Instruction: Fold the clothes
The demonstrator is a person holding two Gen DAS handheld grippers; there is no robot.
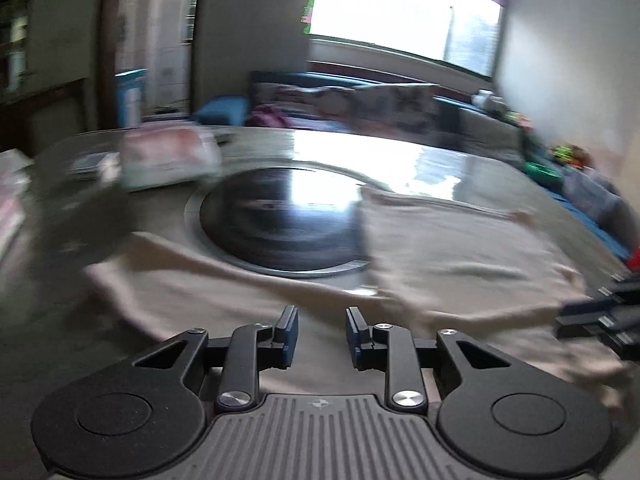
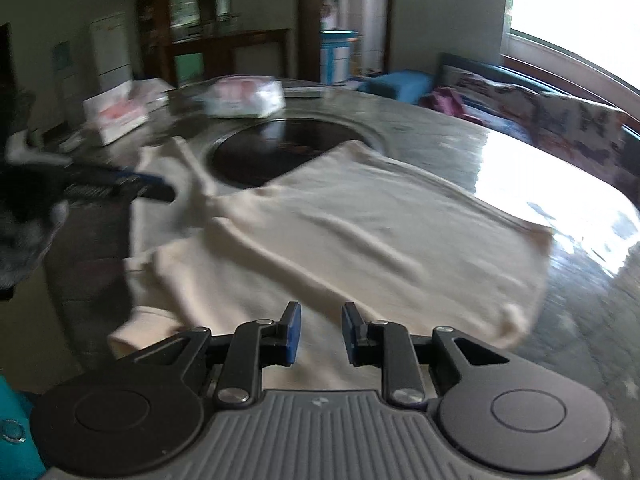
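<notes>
A cream garment lies on a round glossy table. One part is folded over the rest, and a sleeve trails off to one side. My left gripper hovers over the garment's near edge, open, with only cloth showing behind the gap between its blue pads. My right gripper is also open above the near part of the garment, nothing between its pads. Each gripper shows in the other's view: the right one at the right edge, the left one at the left. Both views are motion-blurred.
A dark round turntable sits in the table's middle, partly under the garment. Plastic-wrapped packets and a white box lie on the far side. A sofa stands under a bright window.
</notes>
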